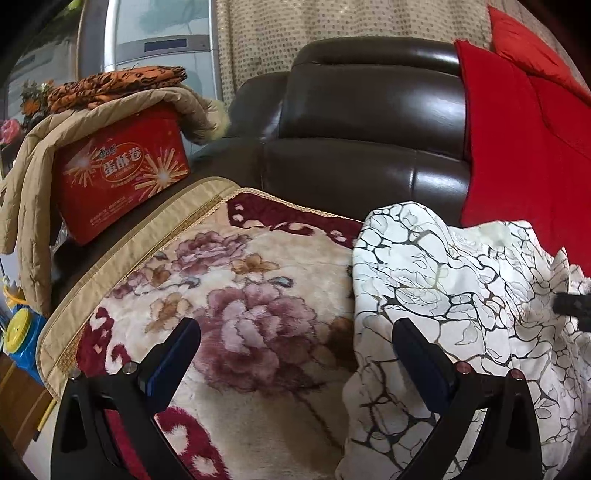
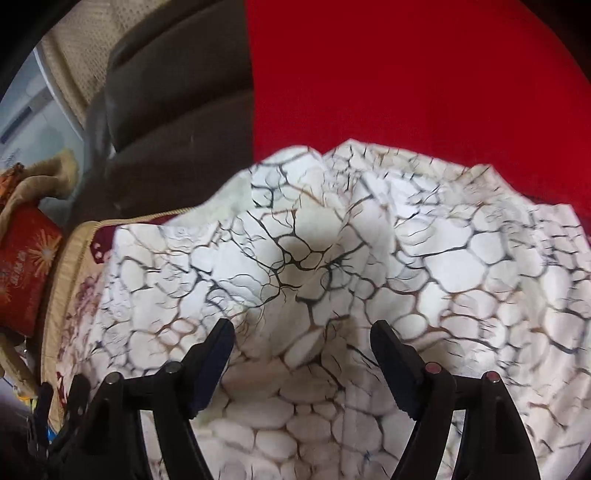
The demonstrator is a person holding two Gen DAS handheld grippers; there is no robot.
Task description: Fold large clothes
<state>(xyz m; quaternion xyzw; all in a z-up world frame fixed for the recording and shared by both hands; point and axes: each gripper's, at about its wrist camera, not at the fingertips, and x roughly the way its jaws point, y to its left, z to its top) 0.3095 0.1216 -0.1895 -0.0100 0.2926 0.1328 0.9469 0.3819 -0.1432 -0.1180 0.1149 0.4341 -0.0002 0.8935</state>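
The garment (image 1: 461, 314) is a big white cloth printed all over with a net of thin black and brown lines, like cracked stone or pebbles. It lies crumpled in loose folds and ridges on the right half of the sofa seat, its far edge bunched up against the backrest and against a red quilted cover (image 1: 517, 147) that hangs there. In the right wrist view the garment (image 2: 332, 258) fills most of the picture, with a deep crease running through its middle.

Under it lies a plush blanket (image 1: 240, 314) with large pink and maroon flowers and a tan border, spread over the seat of a dark brown leather sofa (image 1: 369, 129). Behind the sofa hangs a beige dotted curtain (image 1: 295, 29), and far left stands a pale grey appliance or cabinet (image 1: 159, 44).

On the left arm of the sofa sits a red tin box (image 1: 122, 177) with gold lettering and firework marks. A tan padded jacket (image 1: 44, 166) drapes over it, and an orange and black patterned cloth (image 1: 118, 85) lies folded on top. A blue and yellow toy (image 1: 22, 332) shows at the near left edge.

The left tongs (image 1: 295, 354) stand wide apart and hold nothing, one finger over the blanket and the other over the garment's left edge. The right tongs (image 2: 303, 354) are also spread, above the garment, with no cloth pinched between them.
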